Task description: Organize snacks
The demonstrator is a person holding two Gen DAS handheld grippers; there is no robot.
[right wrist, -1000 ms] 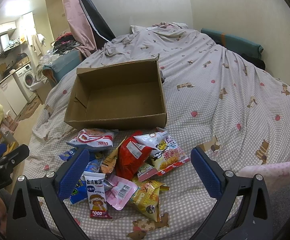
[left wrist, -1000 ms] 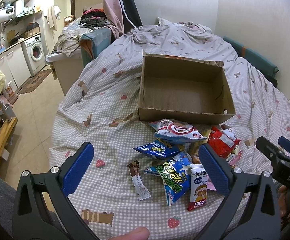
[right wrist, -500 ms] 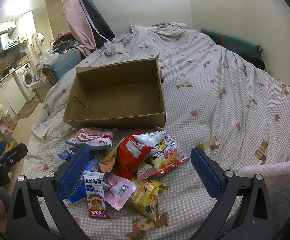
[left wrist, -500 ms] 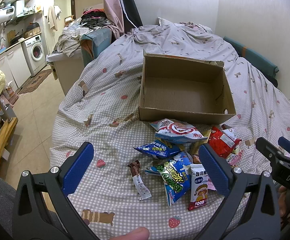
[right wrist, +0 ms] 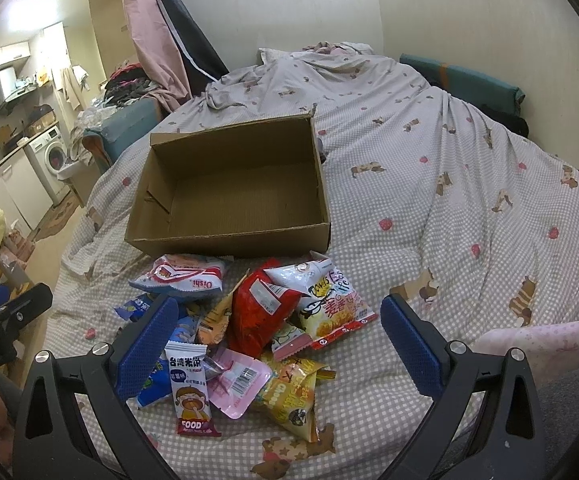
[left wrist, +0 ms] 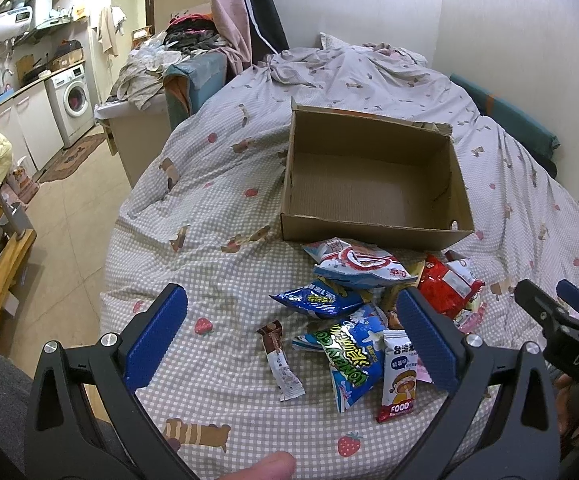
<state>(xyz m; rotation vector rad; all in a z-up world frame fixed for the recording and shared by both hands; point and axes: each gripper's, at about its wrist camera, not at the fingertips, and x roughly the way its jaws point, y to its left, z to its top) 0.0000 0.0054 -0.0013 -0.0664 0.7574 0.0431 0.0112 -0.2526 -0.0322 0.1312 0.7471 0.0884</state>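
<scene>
Snacks lie in a loose heap on the bed [left wrist: 217, 208], on the checked cover just in front of the cardboard box [left wrist: 373, 236], which sits open and empty. Both tongs stand wide and hold nothing. The left tongs [left wrist: 289, 340] hover over the left fringe of the heap, and the nearest piece to them is the brown stick packet [left wrist: 280, 360], lying alone with its long axis running roughly away from the camera, along the fingers, so a grip across its narrow width looks straightforward. The blue popcorn bag [left wrist: 349, 356] sits just right of it, partly under the rice cracker packet [right wrist: 189, 392]. The right tongs [right wrist: 277, 344] hang over the denser middle, where the red bag [right wrist: 263, 312], the pink packet [right wrist: 235, 382] and the yellow packet [right wrist: 289, 396] overlap. The box is beyond the heap from both tongs, so each carry goes forward over the remaining snacks and the near box wall. The overlapping bags on the right are likely to drag neighbours along; the lone stick on the left looks the cleaner first pick.
</scene>
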